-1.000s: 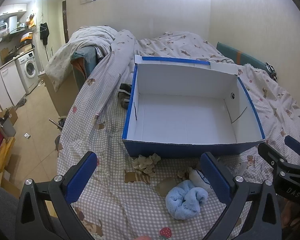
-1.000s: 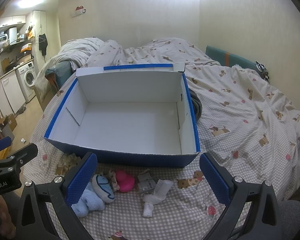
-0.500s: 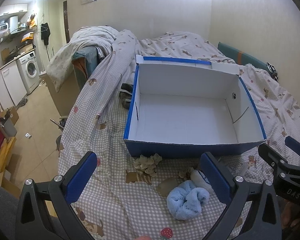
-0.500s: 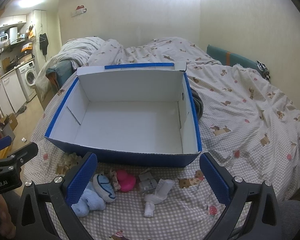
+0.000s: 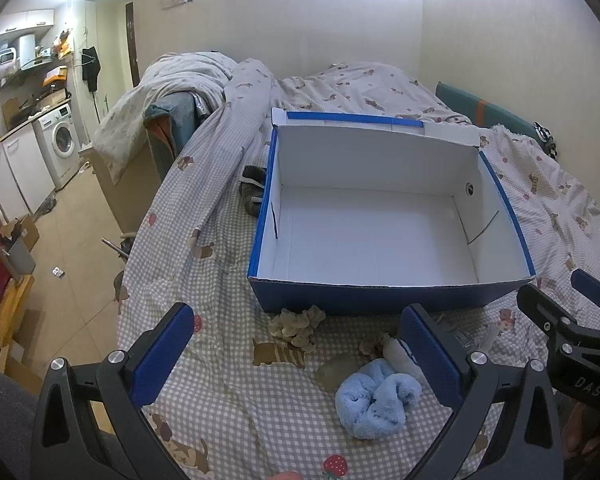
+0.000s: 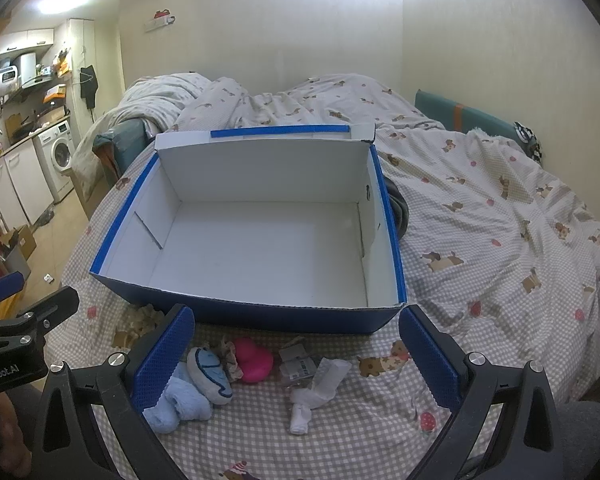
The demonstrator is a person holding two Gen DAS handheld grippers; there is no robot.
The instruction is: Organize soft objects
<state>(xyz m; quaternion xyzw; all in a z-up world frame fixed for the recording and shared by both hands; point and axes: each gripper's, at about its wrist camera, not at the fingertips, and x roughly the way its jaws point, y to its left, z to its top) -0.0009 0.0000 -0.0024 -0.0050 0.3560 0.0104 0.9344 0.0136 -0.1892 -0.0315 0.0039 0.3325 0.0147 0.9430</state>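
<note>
An empty blue box with a white inside [image 5: 380, 236] [image 6: 260, 248] sits on the checked bedspread. In front of it lie soft items: a light blue fluffy cloth [image 5: 374, 398] [image 6: 180, 402], a white and blue plush [image 6: 210, 372], a pink plush [image 6: 254, 362], a white sock [image 6: 316, 390], a small packet [image 6: 298, 362] and a beige frilly piece [image 5: 298, 324]. My left gripper [image 5: 300, 356] hovers open above the near items, holding nothing. Over the sock and pink plush, my right gripper [image 6: 294, 356] is open too and holds nothing.
A rumpled duvet [image 5: 340, 84] fills the bed behind the box. Dark socks [image 5: 254, 190] lie at the box's left side, a dark object [image 6: 398, 208] at its right. The bed's left edge drops to a tiled floor [image 5: 72, 232] with a washing machine [image 5: 62, 142] beyond.
Both views have shifted slightly, with the box sitting a touch lower and nearer. No object has moved and both grippers stay open.
</note>
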